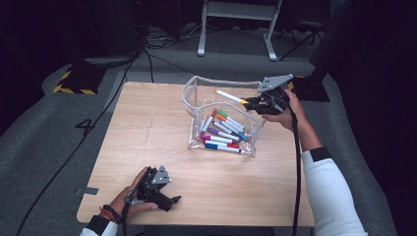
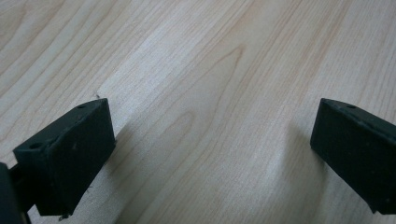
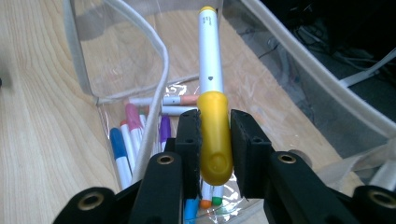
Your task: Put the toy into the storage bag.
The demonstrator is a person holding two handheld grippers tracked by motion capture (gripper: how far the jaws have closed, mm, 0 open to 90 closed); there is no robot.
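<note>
A clear plastic pouch [image 1: 196, 91] stands open on the wooden table [image 1: 152, 147], with several coloured markers [image 1: 221, 132] lying in its bottom. My right gripper [image 1: 252, 103] hovers over the pouch's right rim, shut on the yellow cap of a white marker [image 1: 230, 97] that points left over the opening. In the right gripper view the yellow-capped marker [image 3: 211, 93] sticks out between the jaws above the pouch [image 3: 116, 60] and its markers [image 3: 126, 135]. My left gripper [image 1: 173, 200] rests near the table's front left edge, open; its fingers [image 2: 70, 154] frame bare wood.
A black cable [image 1: 296, 162] trails from the right gripper along a white sleeve. Beyond the table lie grey floor, a yellow-black striped mat corner [image 1: 74, 81] and a white stand's legs [image 1: 236, 29]. Bare wood spreads left of the pouch.
</note>
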